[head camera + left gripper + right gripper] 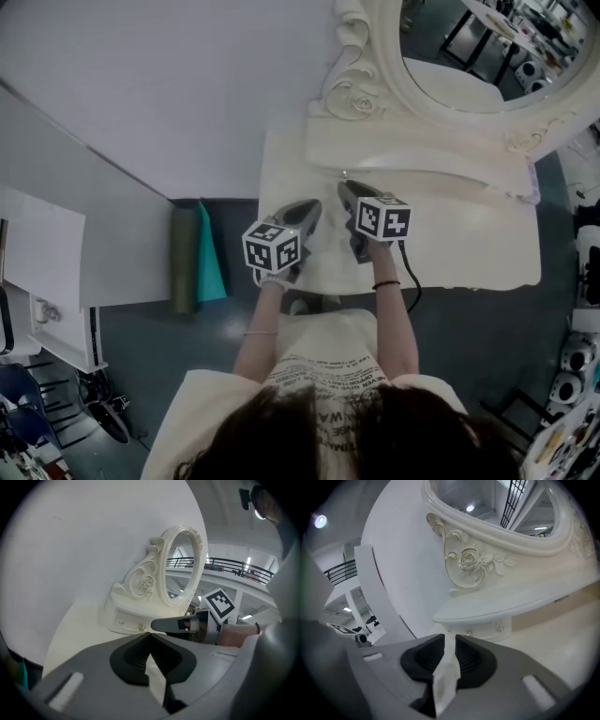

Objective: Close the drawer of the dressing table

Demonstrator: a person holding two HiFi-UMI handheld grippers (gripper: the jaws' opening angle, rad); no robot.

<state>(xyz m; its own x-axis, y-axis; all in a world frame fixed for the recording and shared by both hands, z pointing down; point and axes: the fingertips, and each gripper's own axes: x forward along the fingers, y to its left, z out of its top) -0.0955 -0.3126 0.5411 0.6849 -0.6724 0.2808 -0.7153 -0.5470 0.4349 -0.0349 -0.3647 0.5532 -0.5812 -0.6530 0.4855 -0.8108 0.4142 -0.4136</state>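
Cream-white and carved, the dressing table (469, 246) carries an oval mirror (469, 56) on a scrolled base; the drawer (485, 631) sits low in that base, under its ledge, with two small knobs (499, 628) on its front; the front looks tucked in beneath the ledge, though how fully cannot be told. Both claws hover over the tabletop just short of the drawer, pointing towards it and touching neither it nor the knobs. The right gripper (450, 637) faces the drawer front almost squarely; its jaws stand a slim gap apart, with only the pale tabletop showing through and nothing pinched. The left gripper (151, 634) lies beside it, the drawer ahead and a little to its left in its own view; its jaws are pressed together at the tips and hold nothing.
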